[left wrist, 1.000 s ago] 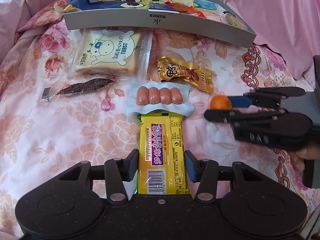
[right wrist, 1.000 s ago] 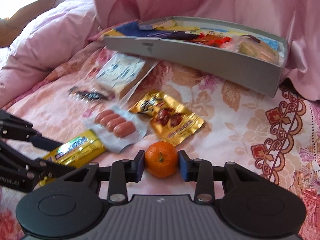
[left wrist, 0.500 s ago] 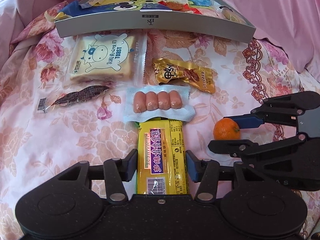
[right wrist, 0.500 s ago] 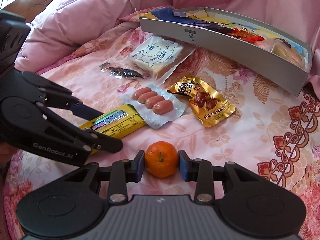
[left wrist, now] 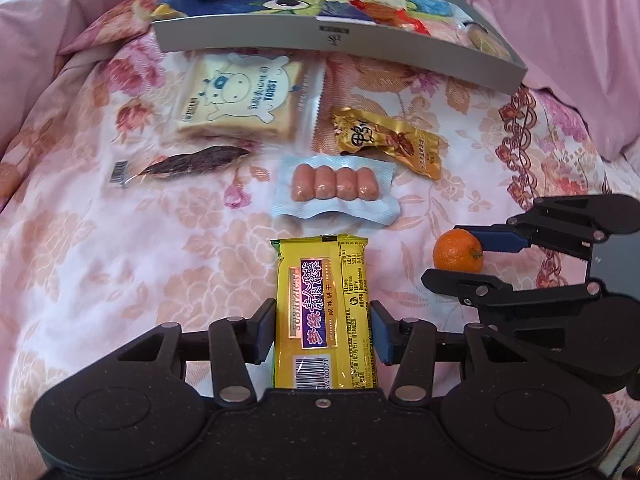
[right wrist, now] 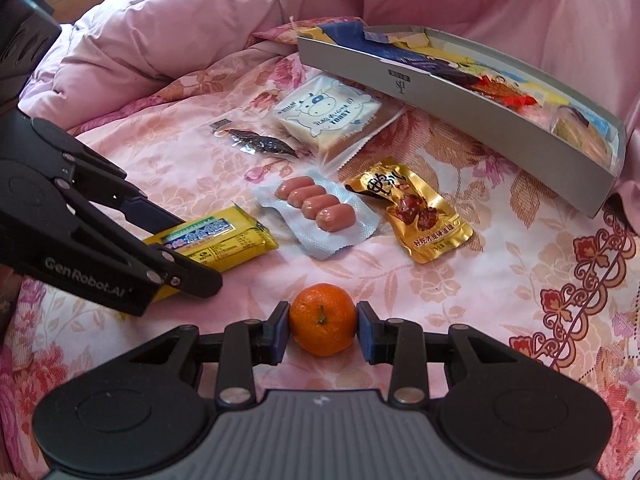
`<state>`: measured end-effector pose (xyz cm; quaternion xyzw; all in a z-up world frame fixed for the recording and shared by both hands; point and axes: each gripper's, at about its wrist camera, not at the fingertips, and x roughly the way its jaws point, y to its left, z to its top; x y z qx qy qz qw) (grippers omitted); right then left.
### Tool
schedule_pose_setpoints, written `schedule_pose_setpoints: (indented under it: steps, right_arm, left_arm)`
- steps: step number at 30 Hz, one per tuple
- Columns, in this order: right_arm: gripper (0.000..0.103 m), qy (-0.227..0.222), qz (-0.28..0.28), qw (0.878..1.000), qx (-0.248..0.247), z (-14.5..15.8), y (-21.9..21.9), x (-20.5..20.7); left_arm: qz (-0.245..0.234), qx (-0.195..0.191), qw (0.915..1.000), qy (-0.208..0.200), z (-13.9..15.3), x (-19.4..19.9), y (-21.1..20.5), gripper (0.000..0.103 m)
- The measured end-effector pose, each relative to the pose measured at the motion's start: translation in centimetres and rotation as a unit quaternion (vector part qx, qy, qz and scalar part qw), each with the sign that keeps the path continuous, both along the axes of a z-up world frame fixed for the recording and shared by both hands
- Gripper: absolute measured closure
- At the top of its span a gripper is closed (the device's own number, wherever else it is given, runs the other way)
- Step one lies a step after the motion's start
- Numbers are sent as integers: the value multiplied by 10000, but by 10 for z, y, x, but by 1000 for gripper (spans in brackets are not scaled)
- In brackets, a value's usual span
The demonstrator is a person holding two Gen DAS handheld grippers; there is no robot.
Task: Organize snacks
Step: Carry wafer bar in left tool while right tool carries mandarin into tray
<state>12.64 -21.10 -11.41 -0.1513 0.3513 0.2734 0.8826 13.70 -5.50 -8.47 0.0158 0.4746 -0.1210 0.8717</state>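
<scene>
Your left gripper [left wrist: 324,332] pinches the yellow biscuit pack [left wrist: 326,312] across its width, low over the bed [left wrist: 120,260]; it is light, stiff and crushable. Your right gripper [right wrist: 322,330] pinches the mandarin [right wrist: 323,319]: soft and round, so hold its widest part.

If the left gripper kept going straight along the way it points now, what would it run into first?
Probably the sausage pack. The left gripper, shut on the yellow biscuit pack, points at it just past the pack's far end. Beyond lie the toast packet and grey box. Depth is uncertain.
</scene>
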Motion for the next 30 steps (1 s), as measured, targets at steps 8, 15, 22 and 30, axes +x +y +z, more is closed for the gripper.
schedule_pose_setpoints:
  steps: [8,15,22,30]
  right_arm:
    - [64,-289,52,9996,-1,10,3,-7]
    - [64,-786,58,9965,259,27,0,-15]
    - [64,-1404,-151,9880,624,45,-10,-21]
    - [64,-1937,-566,9750,935,62,-25,-18]
  left_arm:
    - [228,-216,9995,-89,16,-19,6,53]
    - [430,-152,9963,-733,37,-34,4,53]
    - [684,-446,9898,-1166,59,-41,2,53]
    - [790,-719,9809,-1626,94,-19,-7,53]
